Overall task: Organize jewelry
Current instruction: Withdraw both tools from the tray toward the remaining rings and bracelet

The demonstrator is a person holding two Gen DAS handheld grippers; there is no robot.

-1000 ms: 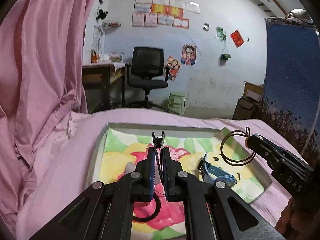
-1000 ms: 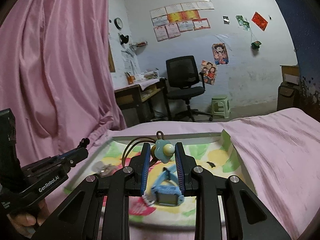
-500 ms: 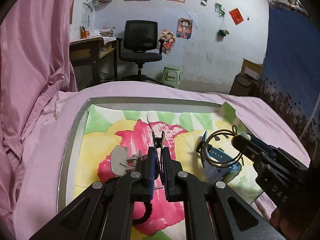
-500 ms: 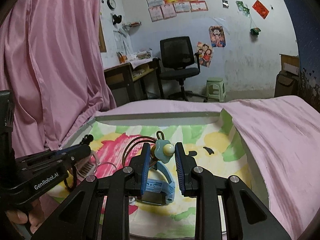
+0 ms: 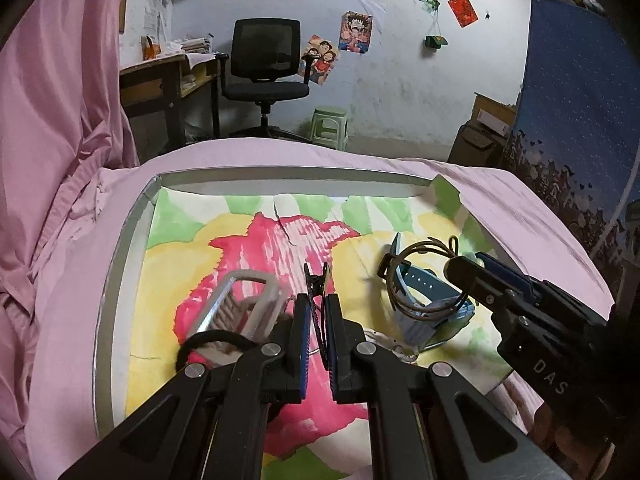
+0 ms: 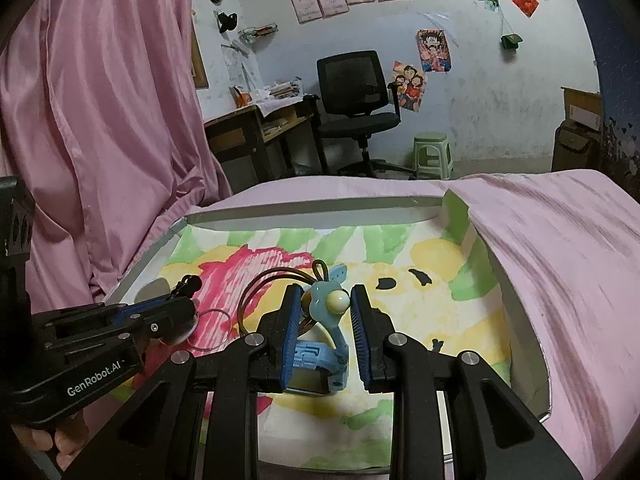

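jewelry: glossy flower-charm hair tie (image 6: 326,298), thin black metal clip (image 5: 316,280).

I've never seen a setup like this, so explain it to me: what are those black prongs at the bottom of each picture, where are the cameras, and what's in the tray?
A person holds a two-finger gripper in each hand, with a camera on each looking along its fingers. The left gripper is shut on a thin black clip. The right gripper holds a brown hair tie with a blue flower charm. Both are above a tray lined with painted paper, where a blue watch, a pale hair claw and a black hair band lie.
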